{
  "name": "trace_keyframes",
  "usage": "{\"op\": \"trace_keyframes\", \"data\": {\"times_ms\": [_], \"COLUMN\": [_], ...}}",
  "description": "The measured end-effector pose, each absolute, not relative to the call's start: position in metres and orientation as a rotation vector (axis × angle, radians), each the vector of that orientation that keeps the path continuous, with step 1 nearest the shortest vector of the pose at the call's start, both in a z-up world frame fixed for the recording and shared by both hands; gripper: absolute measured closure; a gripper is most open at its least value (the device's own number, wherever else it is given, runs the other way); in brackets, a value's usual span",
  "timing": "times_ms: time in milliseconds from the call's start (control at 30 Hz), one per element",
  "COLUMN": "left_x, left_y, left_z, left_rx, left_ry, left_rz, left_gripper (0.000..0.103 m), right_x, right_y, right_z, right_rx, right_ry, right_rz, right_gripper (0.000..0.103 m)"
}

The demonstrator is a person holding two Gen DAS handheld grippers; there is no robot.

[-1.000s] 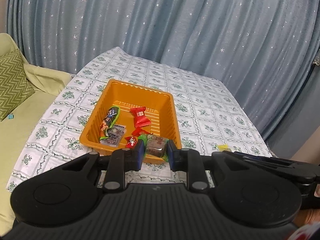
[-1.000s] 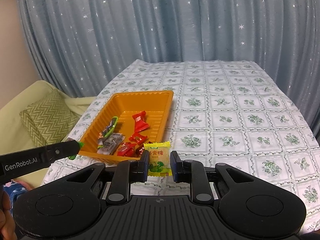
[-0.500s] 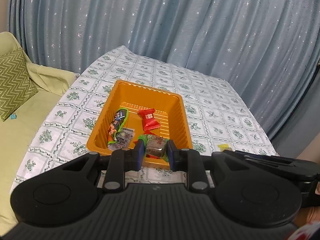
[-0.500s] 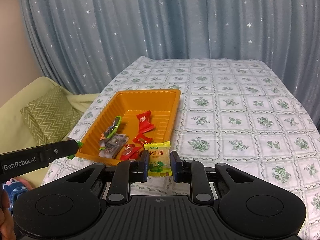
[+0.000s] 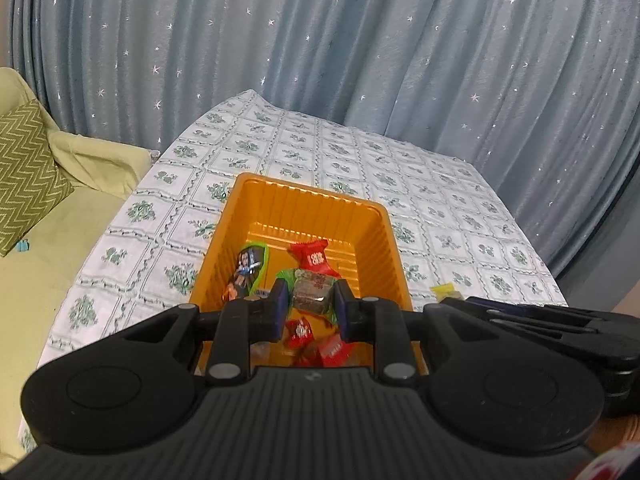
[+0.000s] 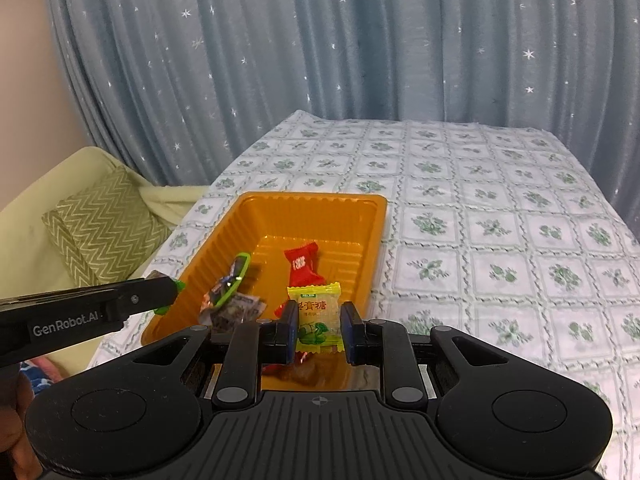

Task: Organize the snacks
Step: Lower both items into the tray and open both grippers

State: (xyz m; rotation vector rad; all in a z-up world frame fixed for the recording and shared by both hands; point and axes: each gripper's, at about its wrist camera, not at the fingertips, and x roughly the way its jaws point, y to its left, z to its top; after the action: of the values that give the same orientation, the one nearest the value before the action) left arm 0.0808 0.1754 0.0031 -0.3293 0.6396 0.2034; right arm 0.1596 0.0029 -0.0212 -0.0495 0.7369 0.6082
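An orange tray (image 5: 376, 236) (image 6: 360, 216) sits on the floral tablecloth and holds several wrapped snacks: a red packet (image 5: 314, 258) (image 6: 302, 266), a green-edged packet (image 5: 248, 268) (image 6: 232, 280) and small red candies (image 5: 298, 330). My left gripper (image 5: 310, 302) is shut on a brown snack in a green wrapper (image 5: 312, 294), above the tray's near end. My right gripper (image 6: 319, 326) is shut on a yellow candy packet (image 6: 318, 314), over the tray's near right corner. The left gripper's side also shows in the right wrist view (image 6: 120, 304).
The table (image 6: 500, 216) with the white and green cloth stretches to the right and behind the tray. A pale green sofa with a zigzag cushion (image 5: 24, 168) (image 6: 104, 228) stands at the left. Blue starred curtains (image 5: 360, 60) hang behind.
Both grippers have moved forward over the tray's near end, each still holding its snack. The tray now looks closer and larger in both views.
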Motion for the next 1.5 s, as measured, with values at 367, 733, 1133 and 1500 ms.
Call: {"op": "trace_keyframes", "data": {"times_ms": [367,733,1133,1500], "left_x": [0.117,0.151,0.18,0.157], "left_y": [0.192,0.204,0.209,0.231], "left_z": [-0.009,-0.024,-0.036,-0.033], "left_rx": [-0.323,-0.311,-0.307,-0.333], "left_ry": [0.658,0.684,0.709,0.672], "left_rz": [0.195,0.169,0.152,0.231], "left_gripper": [0.081,0.081,0.074,0.053], "right_x": [0.196,0.226,0.247,0.253], "right_y": [0.027,0.039,0.044,0.047], "right_z": [-0.032,-0.043,-0.052,-0.059], "right_rx": [-0.062,-0.069,-0.059,-0.045], "right_ry": [0.748,0.757,0.765,0.787], "right_rz": [0.627,0.623,0.615,0.624], "right_gripper": [0.08,0.08,0.08,0.08]}}
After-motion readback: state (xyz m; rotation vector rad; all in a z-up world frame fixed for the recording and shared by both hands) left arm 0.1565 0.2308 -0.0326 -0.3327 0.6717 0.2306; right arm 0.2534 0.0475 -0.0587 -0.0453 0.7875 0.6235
